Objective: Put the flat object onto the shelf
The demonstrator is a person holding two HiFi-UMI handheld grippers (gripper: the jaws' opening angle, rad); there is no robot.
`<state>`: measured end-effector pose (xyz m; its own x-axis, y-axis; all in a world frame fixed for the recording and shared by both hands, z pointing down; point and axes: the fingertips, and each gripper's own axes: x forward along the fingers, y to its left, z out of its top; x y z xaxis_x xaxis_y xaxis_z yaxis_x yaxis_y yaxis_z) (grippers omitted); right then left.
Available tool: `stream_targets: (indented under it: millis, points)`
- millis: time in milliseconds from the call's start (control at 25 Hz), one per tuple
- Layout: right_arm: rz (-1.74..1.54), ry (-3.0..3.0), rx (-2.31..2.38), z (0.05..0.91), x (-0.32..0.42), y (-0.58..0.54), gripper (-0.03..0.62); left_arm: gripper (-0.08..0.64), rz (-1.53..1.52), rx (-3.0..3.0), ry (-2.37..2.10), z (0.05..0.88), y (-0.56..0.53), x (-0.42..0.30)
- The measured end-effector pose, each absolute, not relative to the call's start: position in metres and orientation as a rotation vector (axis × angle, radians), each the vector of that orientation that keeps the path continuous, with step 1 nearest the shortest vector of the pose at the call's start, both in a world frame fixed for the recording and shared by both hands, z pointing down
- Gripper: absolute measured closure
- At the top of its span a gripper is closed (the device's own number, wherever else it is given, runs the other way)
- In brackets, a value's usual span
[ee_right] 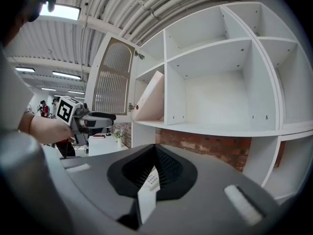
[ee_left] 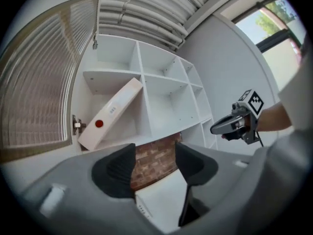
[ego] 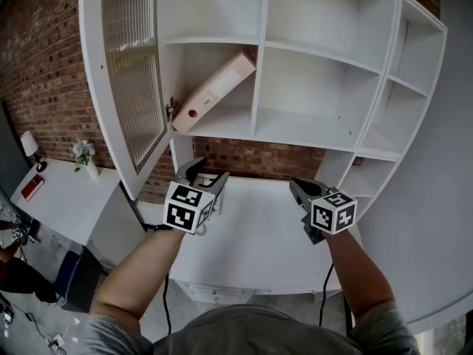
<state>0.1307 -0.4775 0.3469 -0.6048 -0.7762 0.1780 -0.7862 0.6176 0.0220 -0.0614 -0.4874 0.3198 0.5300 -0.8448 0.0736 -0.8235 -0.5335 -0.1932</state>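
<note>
head view: one flat, smooth beige box (ego: pixel 214 91) with a red dot leans tilted in the white shelf's (ego: pixel 259 50) lower-left compartment. left gripper view: left gripper (ee_left: pixel 154 149) released, two ribbed jaws apart, empty. right gripper view: right gripper (ee_right: pixel 154 148) clenched, empty.

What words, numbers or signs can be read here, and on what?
No text is readable.
Flat object: small label, too small to read; a red dot, no lettering.
Marker cubes: black square patterns, not words.
White strip inside the right claw: tiny marks, blurred.
</note>
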Motion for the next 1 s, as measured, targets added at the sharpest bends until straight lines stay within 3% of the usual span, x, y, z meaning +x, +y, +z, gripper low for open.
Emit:
stream_targets:
  millis: [800,1000]
  points:
    - [0.325,-2.637,1.19,0.489,0.103,-0.433,0.583,0.552,-0.165,-3.073,1.343,0.506,-0.421,-0.058]
    - [0.398,-2.604,1.161,0.534,0.096,-0.422,0.583,0.56,-0.198,-3.168,1.333,0.548,-0.411,-0.062]
